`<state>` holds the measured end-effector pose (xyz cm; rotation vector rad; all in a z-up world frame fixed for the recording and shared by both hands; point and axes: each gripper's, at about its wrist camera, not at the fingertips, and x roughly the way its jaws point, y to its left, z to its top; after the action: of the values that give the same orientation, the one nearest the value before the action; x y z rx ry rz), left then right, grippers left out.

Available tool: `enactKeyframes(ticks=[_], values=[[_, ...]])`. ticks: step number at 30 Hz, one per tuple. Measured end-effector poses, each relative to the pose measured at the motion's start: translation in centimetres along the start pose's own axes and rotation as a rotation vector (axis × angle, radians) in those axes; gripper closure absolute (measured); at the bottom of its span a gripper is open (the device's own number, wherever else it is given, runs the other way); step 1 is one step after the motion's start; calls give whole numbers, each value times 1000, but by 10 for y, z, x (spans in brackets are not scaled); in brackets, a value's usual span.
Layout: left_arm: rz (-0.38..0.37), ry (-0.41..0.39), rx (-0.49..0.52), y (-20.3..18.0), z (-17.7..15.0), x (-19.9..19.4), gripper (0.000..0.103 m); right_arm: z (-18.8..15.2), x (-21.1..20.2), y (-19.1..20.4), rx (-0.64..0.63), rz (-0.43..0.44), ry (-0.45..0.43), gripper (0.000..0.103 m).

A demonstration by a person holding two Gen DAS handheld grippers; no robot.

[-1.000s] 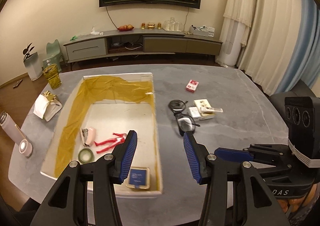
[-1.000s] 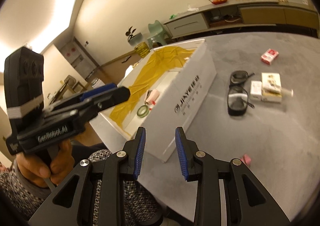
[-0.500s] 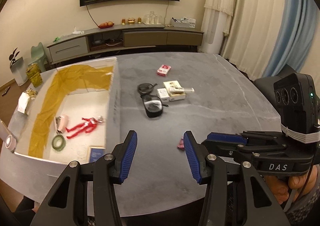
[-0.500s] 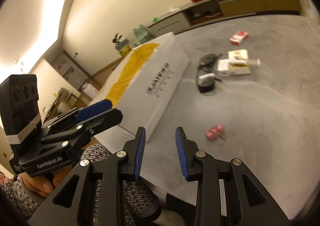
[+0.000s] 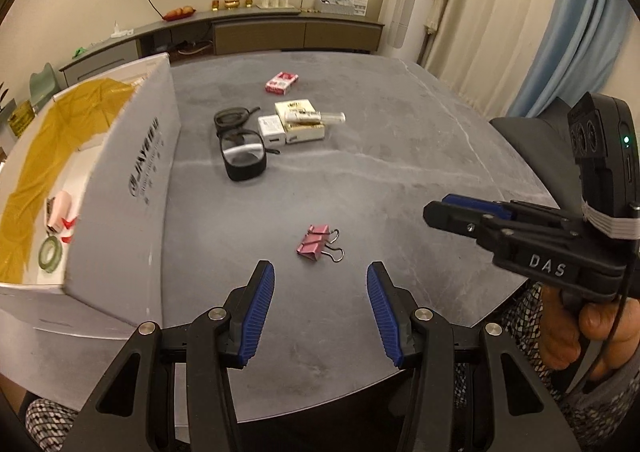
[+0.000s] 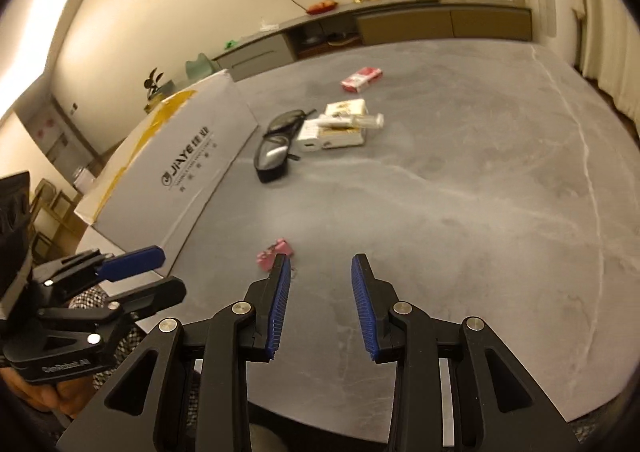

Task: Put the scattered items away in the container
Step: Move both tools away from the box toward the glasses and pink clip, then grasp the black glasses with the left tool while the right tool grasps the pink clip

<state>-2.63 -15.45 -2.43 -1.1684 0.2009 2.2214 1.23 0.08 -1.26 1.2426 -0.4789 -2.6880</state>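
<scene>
Both claws released and empty, the left claw (image 5: 320, 308) hovers short of a small pink metal binder clip (image 5: 314, 243) on the grey marble-patterned desk (image 5: 400, 188), best pinched squarely across its body before lifting toward the white cardboard box (image 5: 132, 180).

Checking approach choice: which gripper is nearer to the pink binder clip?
Left. The left gripper is open right behind the pink binder clip, framing it. The right gripper hangs off to the clip's right, also open.

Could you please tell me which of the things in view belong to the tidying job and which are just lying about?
Belong to the job:
pink binder clip
glasses
white boxes
red packet
cardboard box

Just lying about:
sideboard with its ornaments
curtains
</scene>
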Motion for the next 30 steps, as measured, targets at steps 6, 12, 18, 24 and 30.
enactKeyframes(ticks=[6,12,18,24,30], values=[[8,20,-13,7,6,22,53,-4,22,2,7,50,62,68],[33,-25,-119,43,39,31,47,-3,48,15,-7,83,101,60],[22,-39,-175,66,72,51,42,1,70,23,-56,87,124,55],[35,-16,-211,76,96,84,38,0,81,37,-163,47,116,50],[81,8,-256,91,123,124,37,0,95,46,-256,15,121,48]])
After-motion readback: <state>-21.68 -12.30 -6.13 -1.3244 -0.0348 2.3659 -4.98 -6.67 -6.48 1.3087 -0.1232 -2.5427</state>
